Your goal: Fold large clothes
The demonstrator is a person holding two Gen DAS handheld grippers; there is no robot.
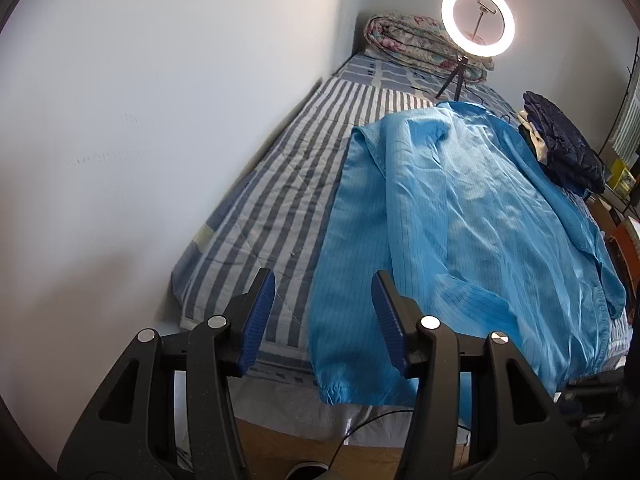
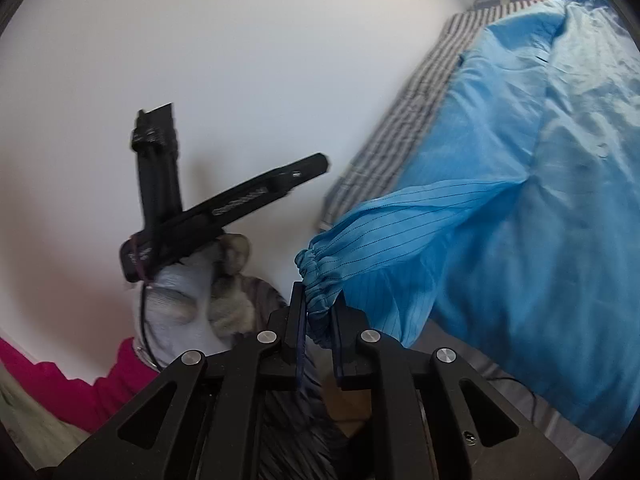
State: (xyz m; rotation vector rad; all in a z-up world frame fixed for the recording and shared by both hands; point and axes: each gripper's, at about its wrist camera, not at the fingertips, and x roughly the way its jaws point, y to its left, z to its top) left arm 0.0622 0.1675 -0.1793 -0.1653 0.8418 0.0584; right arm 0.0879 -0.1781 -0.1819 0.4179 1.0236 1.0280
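Blue garment (image 1: 460, 216) is lying mostly unfolded on the bed (image 1: 256, 200); we are pinching its elastic cuff (image 2: 316, 276) in the right gripper (image 2: 318, 320), left gripper (image 1: 324, 320) spread empty, folding barely begun.

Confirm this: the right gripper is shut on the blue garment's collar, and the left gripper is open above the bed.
Not the collar. The right wrist view shows the right gripper shut on the blue garment's elastic sleeve cuff. The left gripper is open above the bed, as stated.
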